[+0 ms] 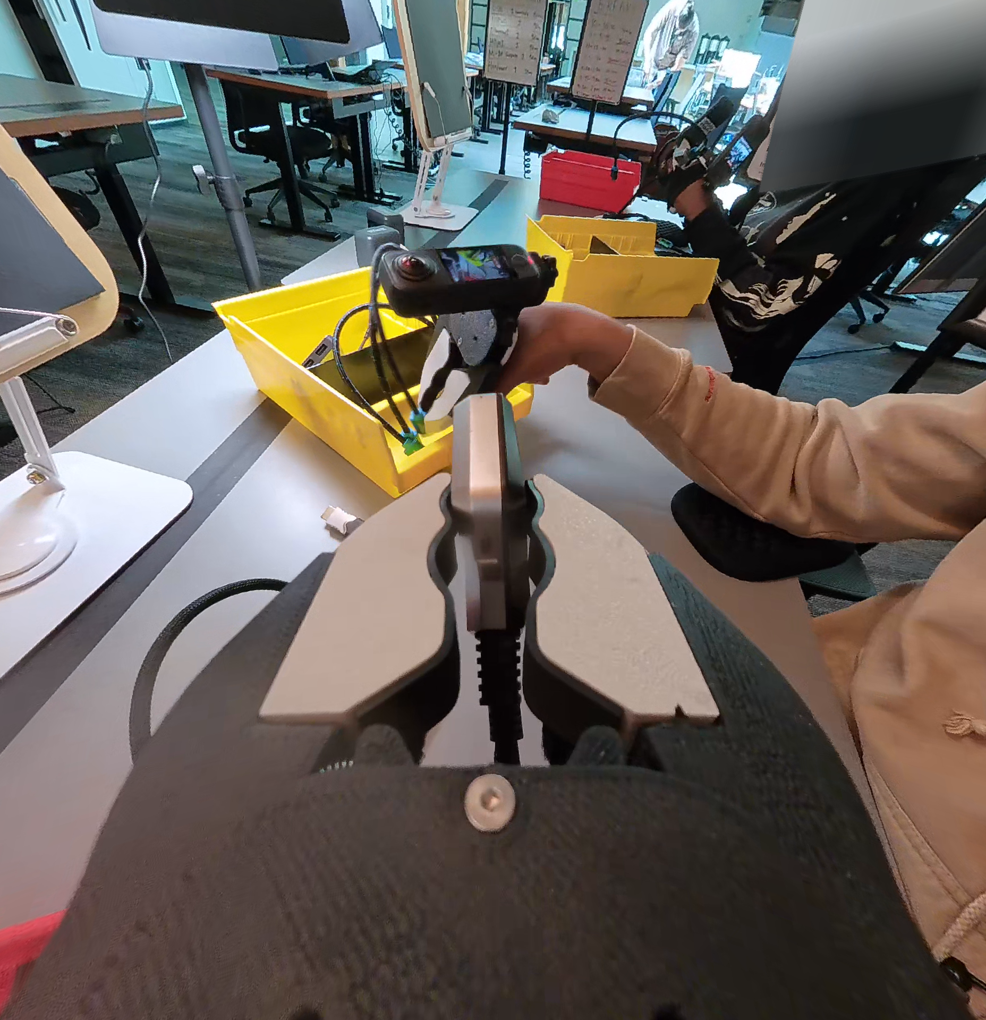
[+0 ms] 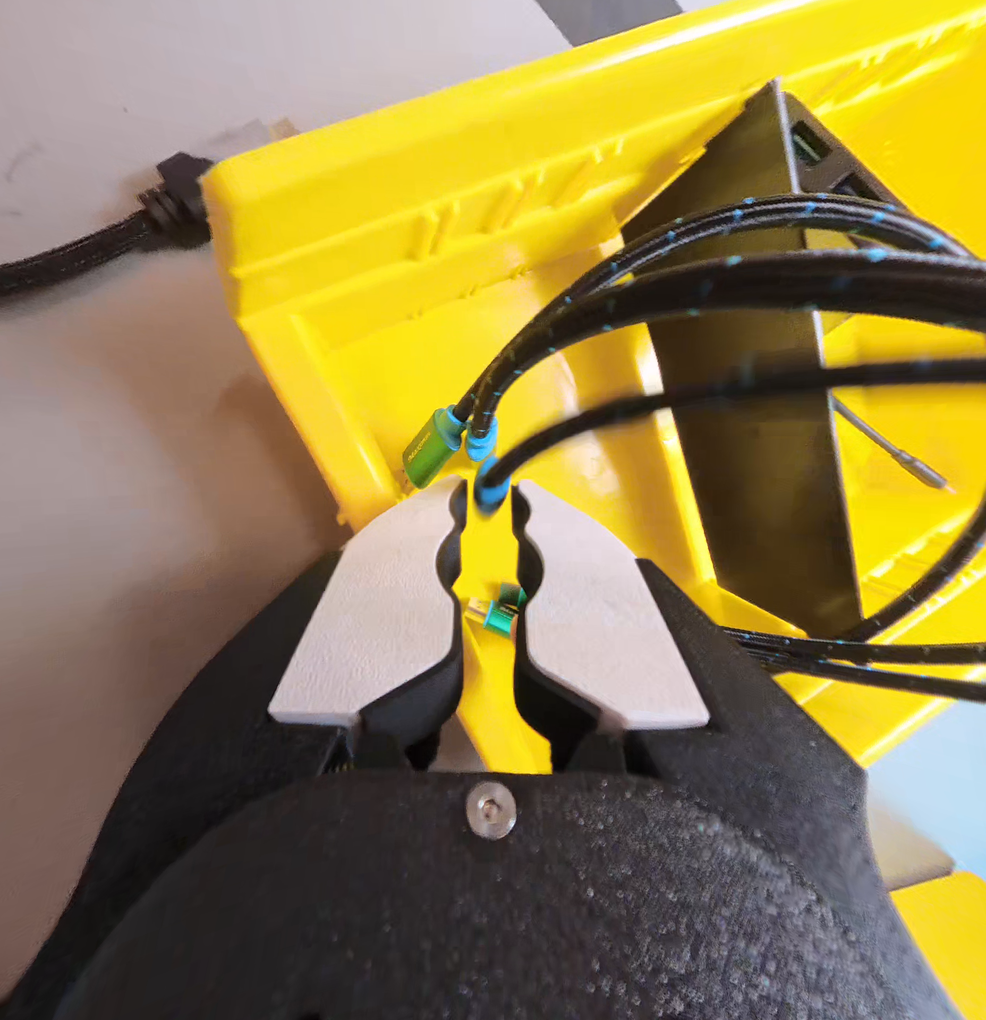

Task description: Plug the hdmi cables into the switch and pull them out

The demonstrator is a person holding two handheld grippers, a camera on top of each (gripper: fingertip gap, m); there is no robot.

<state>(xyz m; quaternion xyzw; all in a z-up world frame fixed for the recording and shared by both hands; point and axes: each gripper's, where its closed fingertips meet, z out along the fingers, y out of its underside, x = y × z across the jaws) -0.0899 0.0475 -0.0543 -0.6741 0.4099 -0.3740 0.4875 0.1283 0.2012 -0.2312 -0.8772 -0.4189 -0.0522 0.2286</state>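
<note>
Grey desk (image 1: 148,552) carries a yellow bin (image 1: 325,397) of braided cables (image 2: 700,265); left gripper (image 1: 488,497) clamps the switch (image 1: 482,497) upright, while right gripper (image 2: 488,491), jaws slightly apart, straddles a blue-collared plug (image 2: 488,488) inside the bin

The switch (image 1: 482,513), a slim grey and black slab, stands on edge, clamped between the left tongs (image 1: 488,497), its own black cord trailing back. The HDMI cables (image 2: 673,287), black braid flecked blue with green plugs (image 2: 427,452), lie unplugged in the yellow bin (image 2: 424,232).
</note>
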